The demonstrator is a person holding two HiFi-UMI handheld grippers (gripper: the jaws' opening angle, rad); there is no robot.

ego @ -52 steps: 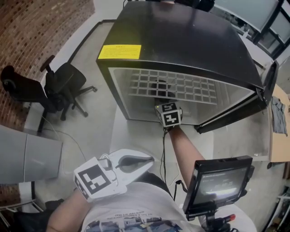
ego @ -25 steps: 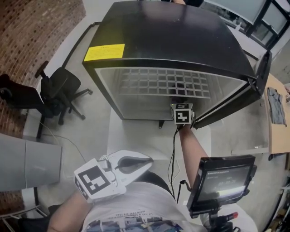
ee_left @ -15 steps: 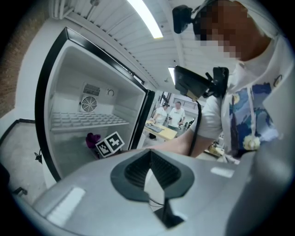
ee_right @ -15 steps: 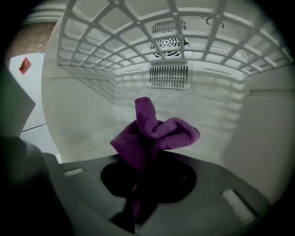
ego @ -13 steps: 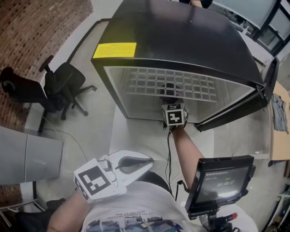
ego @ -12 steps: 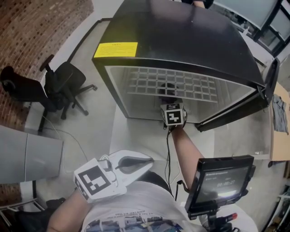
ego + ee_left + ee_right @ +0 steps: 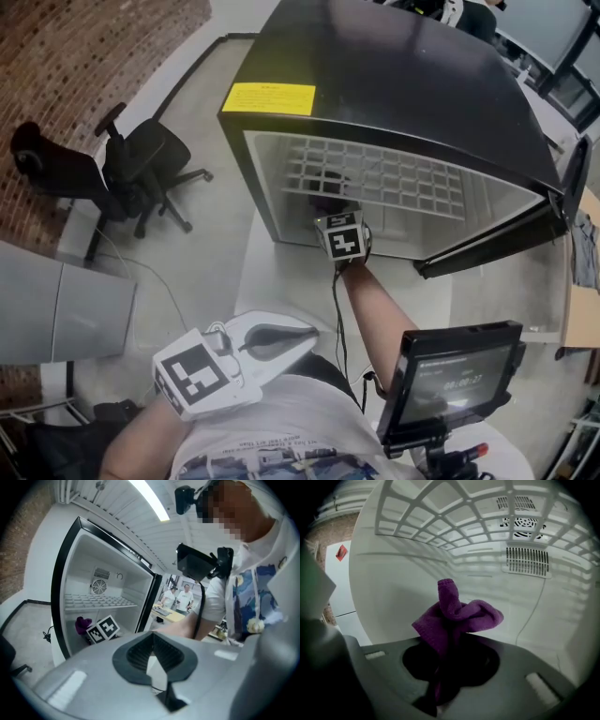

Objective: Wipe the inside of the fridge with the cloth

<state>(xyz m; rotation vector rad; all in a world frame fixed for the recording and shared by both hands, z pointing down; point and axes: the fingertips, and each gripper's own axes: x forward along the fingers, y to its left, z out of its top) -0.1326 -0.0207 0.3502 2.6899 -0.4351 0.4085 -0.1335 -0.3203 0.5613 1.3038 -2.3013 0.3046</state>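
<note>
Grey concrete floor [image 7: 192,122] w/ a brick wall [image 7: 84,47] at one side; a black office chair [image 7: 141,169] stands near the wall. On the floor is a black fridge [image 7: 394,84], its door [image 7: 506,232] swung open to the right, and a yellow label [image 7: 267,97] on its top. Inside it is white, w/ a wire shelf [image 7: 384,178] in the upper part and vent grilles [image 7: 528,560] on the back wall. The right gripper [image 7: 446,638] reaches into the compartment below the shelf. Its fingers are clenched on a purple cloth [image 7: 457,613], which sticks out crumpled in front of them, near the back wall; if it touches the wall I cannot tell. The left gripper [image 7: 305,337] is outside the fridge, close to the person's torso, well apart from the cloth; its fingers are pressed together, nothing btw them. A small monitor [image 7: 450,370] on a stand is at the person's right side
</note>
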